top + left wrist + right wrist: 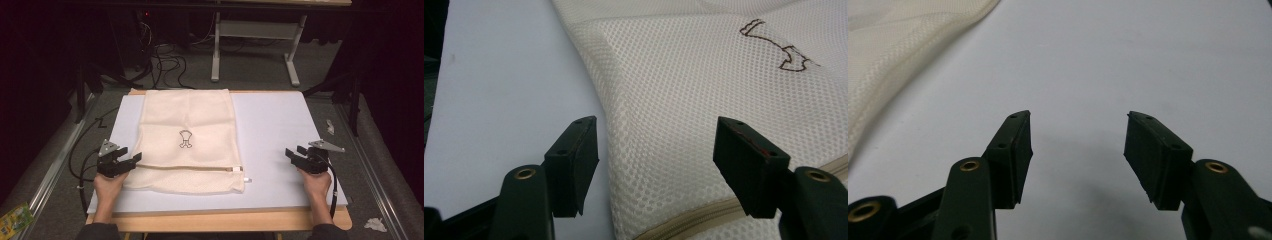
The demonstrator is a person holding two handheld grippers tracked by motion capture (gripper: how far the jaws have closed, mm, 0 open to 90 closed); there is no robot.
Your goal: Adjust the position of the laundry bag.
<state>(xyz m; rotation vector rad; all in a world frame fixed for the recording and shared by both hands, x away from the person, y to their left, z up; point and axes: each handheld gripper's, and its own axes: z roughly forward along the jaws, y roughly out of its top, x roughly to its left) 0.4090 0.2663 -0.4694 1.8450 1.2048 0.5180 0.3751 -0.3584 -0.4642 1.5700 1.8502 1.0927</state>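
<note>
Mesh bag (187,140) lying flat on the counter (280,130), zipper near edge. Left gripper (131,161) at bag's left edge, fingers apart, gripping nothing. Right gripper (292,154) well off, fingers apart too.

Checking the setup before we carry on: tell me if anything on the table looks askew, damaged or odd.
Nothing stands out. The mesh laundry bag lies flat on the white board, its zipper closed and straight. It sits toward the board's left side. Both tools, left and right, are open and hold nothing.
</note>
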